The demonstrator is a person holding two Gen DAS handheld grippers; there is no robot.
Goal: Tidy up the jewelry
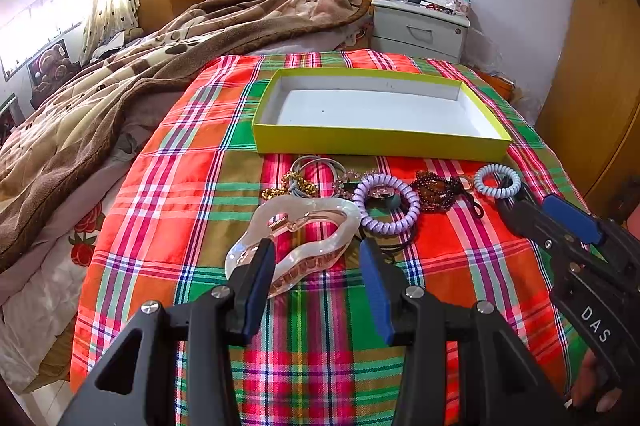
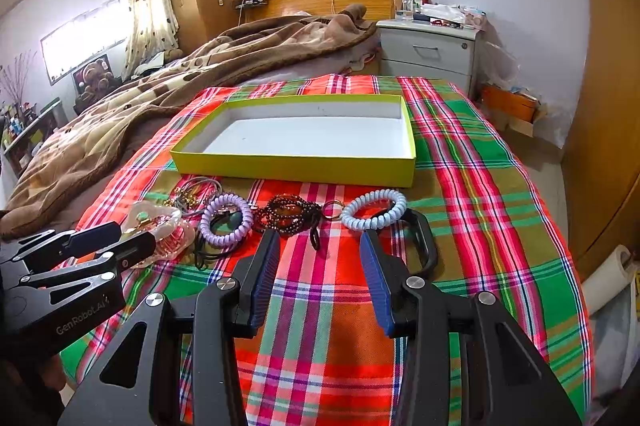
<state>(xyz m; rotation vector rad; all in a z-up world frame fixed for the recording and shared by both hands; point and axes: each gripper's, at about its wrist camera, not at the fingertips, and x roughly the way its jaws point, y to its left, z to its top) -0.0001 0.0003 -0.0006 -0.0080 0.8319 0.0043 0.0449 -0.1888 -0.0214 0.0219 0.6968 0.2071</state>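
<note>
While both grippers hang over the plaid red-and-green cloth [image 1: 192, 226], nothing is held. All places below are given from the shallow yellow cardboard box with white inside [image 1: 376, 142].

Left to right, in the row just in front of the box's near wall:
- translucent pinkish plastic claw hair clip [image 1: 304, 238], nearest the camera; long axis runs from near-left to far-right. The left gripper [image 1: 316, 278] has jaws wide, empty; the clip's near end lies between the pads, not pressed.
- gold bead chain with grey elastic ties [image 1: 296, 184], behind the clip.
- lilac spiral coil hair tie [image 1: 386, 204], mid-row.
- dark brown beaded bracelet bundle [image 1: 436, 192].
- pale blue spiral coil hair tie [image 2: 374, 210], toward the box's right end.
- black rigid loop [image 2: 424, 238], rightmost.

The right gripper [image 2: 320, 278] is wide, empty, short of the bracelet and blue coil.

Box contents: none visible.

Judgement: left hand is nearer the clip; a close across its narrow width looks ready.
</note>
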